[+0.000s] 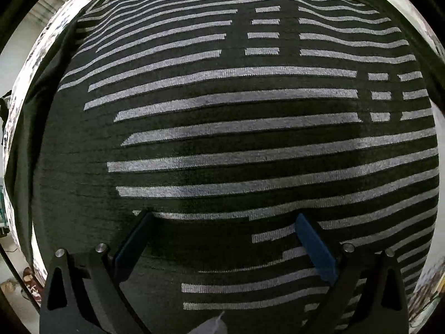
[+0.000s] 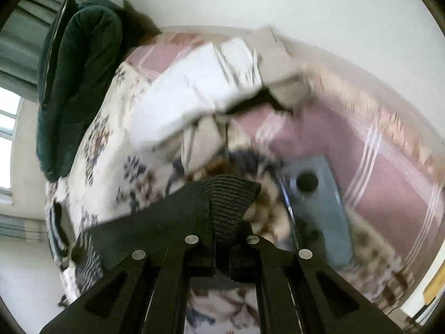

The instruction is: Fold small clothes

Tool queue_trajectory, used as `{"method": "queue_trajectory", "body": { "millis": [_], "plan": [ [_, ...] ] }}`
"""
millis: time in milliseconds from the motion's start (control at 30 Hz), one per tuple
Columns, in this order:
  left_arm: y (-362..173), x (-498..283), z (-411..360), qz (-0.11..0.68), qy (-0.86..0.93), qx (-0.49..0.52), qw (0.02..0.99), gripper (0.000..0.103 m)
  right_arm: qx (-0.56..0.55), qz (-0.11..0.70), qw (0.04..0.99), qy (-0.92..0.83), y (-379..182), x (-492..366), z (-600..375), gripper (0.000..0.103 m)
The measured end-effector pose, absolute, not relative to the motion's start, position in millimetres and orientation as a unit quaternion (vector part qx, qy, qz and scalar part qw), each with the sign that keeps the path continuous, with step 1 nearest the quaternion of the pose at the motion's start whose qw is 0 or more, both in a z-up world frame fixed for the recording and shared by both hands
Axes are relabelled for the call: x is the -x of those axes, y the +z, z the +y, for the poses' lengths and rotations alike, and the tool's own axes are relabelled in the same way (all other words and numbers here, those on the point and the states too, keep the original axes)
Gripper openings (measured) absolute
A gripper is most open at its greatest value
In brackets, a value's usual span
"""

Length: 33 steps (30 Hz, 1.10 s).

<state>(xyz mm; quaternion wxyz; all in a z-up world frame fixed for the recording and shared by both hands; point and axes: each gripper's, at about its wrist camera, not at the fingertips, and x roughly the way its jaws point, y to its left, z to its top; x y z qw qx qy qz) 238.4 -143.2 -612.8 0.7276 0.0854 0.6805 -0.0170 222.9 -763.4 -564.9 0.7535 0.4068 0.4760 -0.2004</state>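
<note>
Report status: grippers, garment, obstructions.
Left gripper open, fingers down on the striped garment. Right gripper shut; whether it pinches cloth is unclear. Nothing in the way.

Left wrist view: sharp, dim. My gripper's shadow darkens the striped garment (image 1: pixel 222 139) below centre. Fisheye bows the stripes toward the rim; corners black. Right wrist view: brighter, daylight from a window (image 2: pixel 7 139) at left, heavy motion blur over the bedding (image 2: pixel 375 161).
</note>
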Motion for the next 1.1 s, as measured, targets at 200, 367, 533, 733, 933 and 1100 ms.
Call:
{"method": "queue_trajectory", "body": {
  "millis": [200, 367, 533, 733, 933, 1100],
  "plan": [
    [-609.3, -240.6, -129.1, 0.681, -0.017, -0.078, 0.728, 0.103, -0.391, 0.570, 0.693, -0.207, -635.3, -280.7, -799.1, 0.005],
    [-609.3, -248.4, -131.6, 0.681, -0.017, -0.079, 0.728, 0.103, -0.490, 0.555, 0.637, -0.214, -676.0, -256.8, -819.2, 0.030],
    [-614.8, -253.1, -139.8, 0.683, -0.010, -0.083, 0.725, 0.103, -0.495, 0.551, 0.645, -0.188, -689.5, -248.2, -825.7, 0.048],
    [-609.2, -263.9, -139.1, 0.688, 0.005, -0.055, 0.723, 0.103, -0.385, 0.595, 0.681, -0.185, -676.8, -276.7, -802.6, 0.005],
    [-571.8, -279.8, -101.1, 0.656, 0.050, -0.001, 0.753, 0.103, -0.412, 0.540, 0.714, -0.173, -612.0, -286.1, -775.6, 0.005],
    [-539.6, -293.7, -42.1, 0.619, 0.107, 0.016, 0.778, 0.103, -0.453, 0.496, 0.734, -0.101, -536.6, -312.7, -691.1, 0.005]
  ]
}}
